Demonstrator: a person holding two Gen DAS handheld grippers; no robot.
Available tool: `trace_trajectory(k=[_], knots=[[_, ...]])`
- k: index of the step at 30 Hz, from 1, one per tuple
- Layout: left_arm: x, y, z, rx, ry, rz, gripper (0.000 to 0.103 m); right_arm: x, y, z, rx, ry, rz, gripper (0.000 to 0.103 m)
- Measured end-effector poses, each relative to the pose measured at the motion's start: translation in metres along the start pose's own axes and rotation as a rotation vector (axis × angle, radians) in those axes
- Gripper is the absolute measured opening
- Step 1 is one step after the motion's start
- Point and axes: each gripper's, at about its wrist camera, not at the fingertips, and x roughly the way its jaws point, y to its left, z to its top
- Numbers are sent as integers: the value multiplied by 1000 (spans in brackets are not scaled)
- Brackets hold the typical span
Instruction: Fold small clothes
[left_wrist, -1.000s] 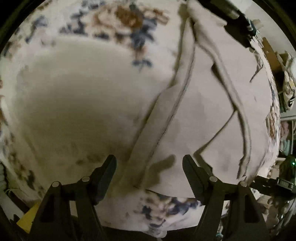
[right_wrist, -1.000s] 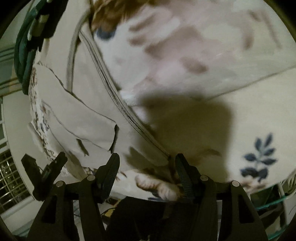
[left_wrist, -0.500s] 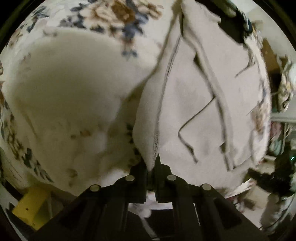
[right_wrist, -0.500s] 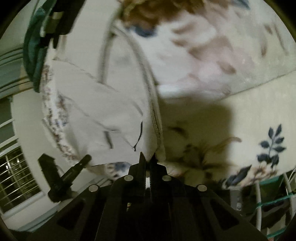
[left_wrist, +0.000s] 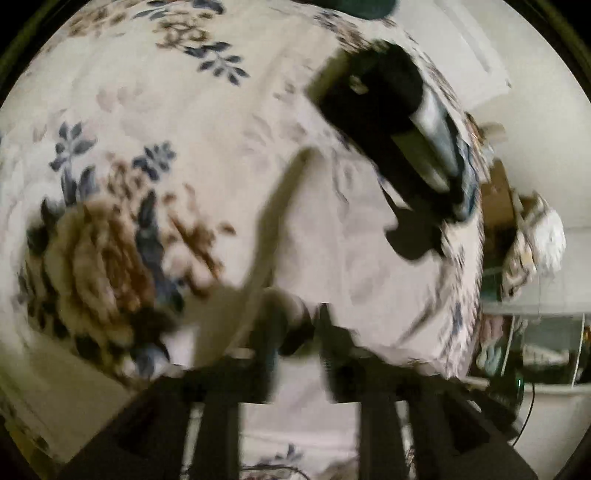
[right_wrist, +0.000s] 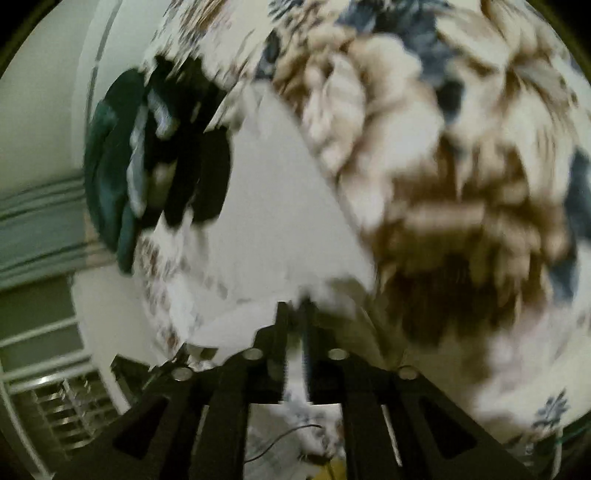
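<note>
A floral bedspread (left_wrist: 122, 229), cream with brown roses and blue leaves, fills most of both wrist views, heavily blurred. On it lies the pale beige garment (left_wrist: 332, 236), its folded edge running as a raised ridge from mid-frame down toward the left gripper (left_wrist: 295, 328). In the right wrist view the same garment (right_wrist: 273, 221) shows as a plain light sheet spreading up and left from the right gripper (right_wrist: 293, 314). The right gripper's 2 fingers stand nearly together with a strip of the cloth pinched between them. The left gripper's fingers stand apart with a visible gap; blur hides whether cloth sits between them, so I cannot tell its hold. The other gripper's dark body (left_wrist: 391, 122) hangs over the garment's far side.
</note>
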Motion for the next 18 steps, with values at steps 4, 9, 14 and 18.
trace_trajectory(k=[4,9,14,18], knots=[[-17,21,-7,-18,-87,11,64,-11,1,13,-63,-44,-64,64],[21,27,-13,37,-34,106,64,-4,-11,13,-171,-16,-170,64],[58,4,-2,157,-44,159,62,24,9,21,-272,-35,-214,64],[70,-19,4,262,-75,182,4,46,35,26,-386,-67,-290,3]])
